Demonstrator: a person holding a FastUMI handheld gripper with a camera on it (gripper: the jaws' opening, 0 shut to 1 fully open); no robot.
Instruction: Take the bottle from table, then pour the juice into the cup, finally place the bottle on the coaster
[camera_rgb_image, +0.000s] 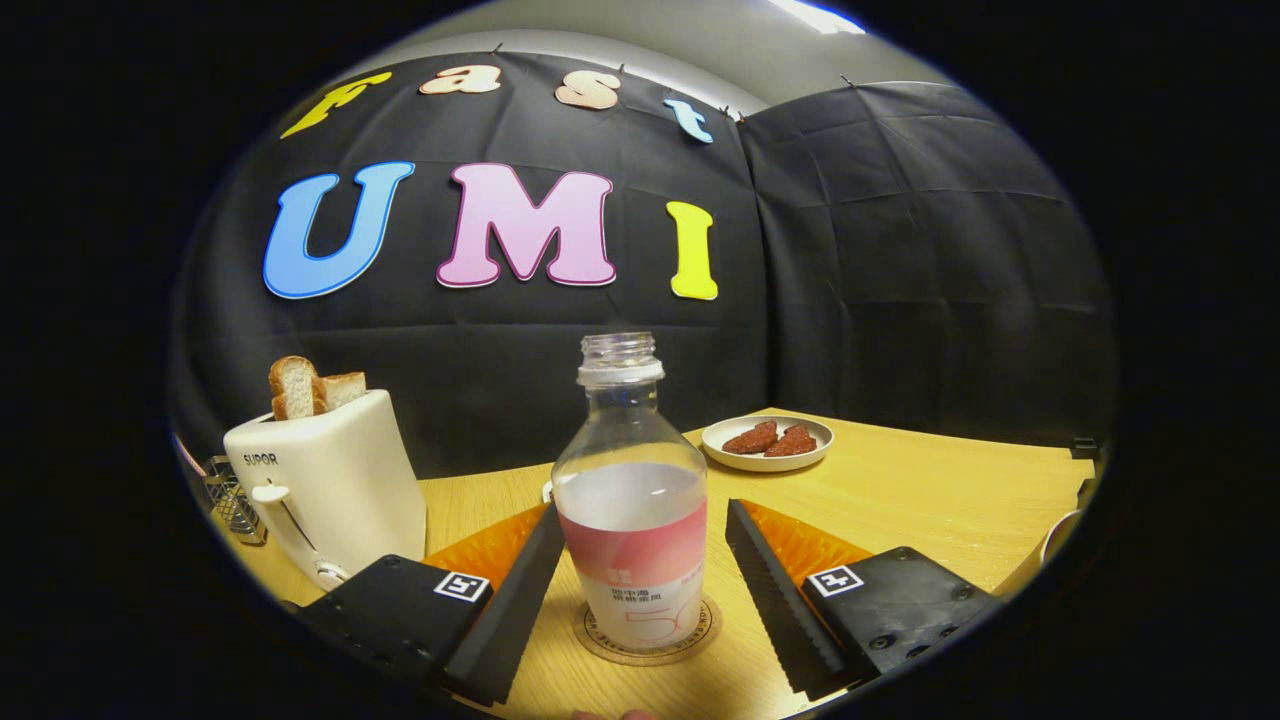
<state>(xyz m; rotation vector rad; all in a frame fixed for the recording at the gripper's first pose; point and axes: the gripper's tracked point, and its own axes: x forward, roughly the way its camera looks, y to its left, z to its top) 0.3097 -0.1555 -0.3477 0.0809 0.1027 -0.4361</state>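
Half-full bottle (630, 500) between parted fingers (775, 590)

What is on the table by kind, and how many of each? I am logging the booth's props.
Bottle: 1
Coaster: 1, under the bottle
Toaster: 1
Bread slices: 2
Plate: 1
Food pieces on it: 2
Total: 8
Gripper fingers are open either side of the bottle.
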